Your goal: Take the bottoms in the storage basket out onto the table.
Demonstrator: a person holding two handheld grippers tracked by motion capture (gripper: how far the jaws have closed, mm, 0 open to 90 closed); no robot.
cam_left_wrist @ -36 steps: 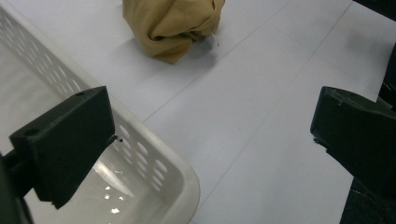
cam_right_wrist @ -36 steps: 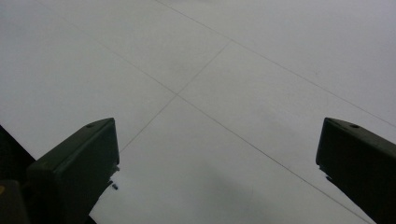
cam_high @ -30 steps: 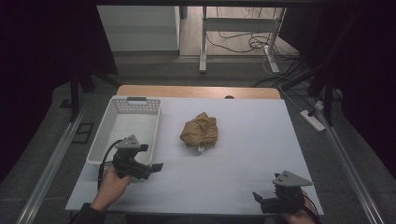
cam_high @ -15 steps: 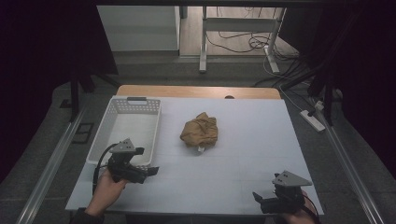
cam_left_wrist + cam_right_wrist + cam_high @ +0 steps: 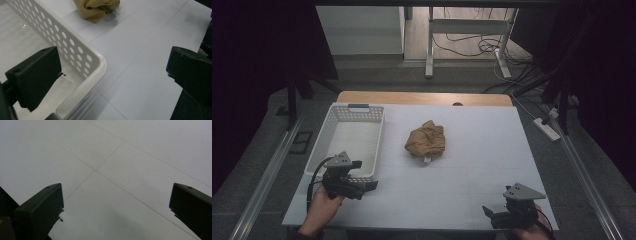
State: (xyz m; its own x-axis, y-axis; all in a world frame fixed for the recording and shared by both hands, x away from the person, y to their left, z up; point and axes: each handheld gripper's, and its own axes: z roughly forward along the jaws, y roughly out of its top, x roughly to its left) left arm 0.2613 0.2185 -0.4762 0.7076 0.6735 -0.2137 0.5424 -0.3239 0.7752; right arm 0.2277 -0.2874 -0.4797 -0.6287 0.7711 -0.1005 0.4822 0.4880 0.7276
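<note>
Crumpled tan cloth (image 5: 426, 140), mid-table

Dim room, evenly lit white table (image 5: 472, 185), soft shadows, mild blur

In the left gripper view the top edge cuts off the brown cloth (image 5: 98, 8) at twelve o'clock. The white basket (image 5: 82, 53) runs off the frame's left side at nine o'clock. In the high view the bottom edge crops the person's right hand (image 5: 524, 233) at five o'clock.

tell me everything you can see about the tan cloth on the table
The tan cloth is a crumpled, bunched heap of soft-looking fabric with folds, and a small white tag pokes out at its near edge. It lies on the white table, near the middle, right of the white basket, apart from it. Neither tongs touch it.
</note>
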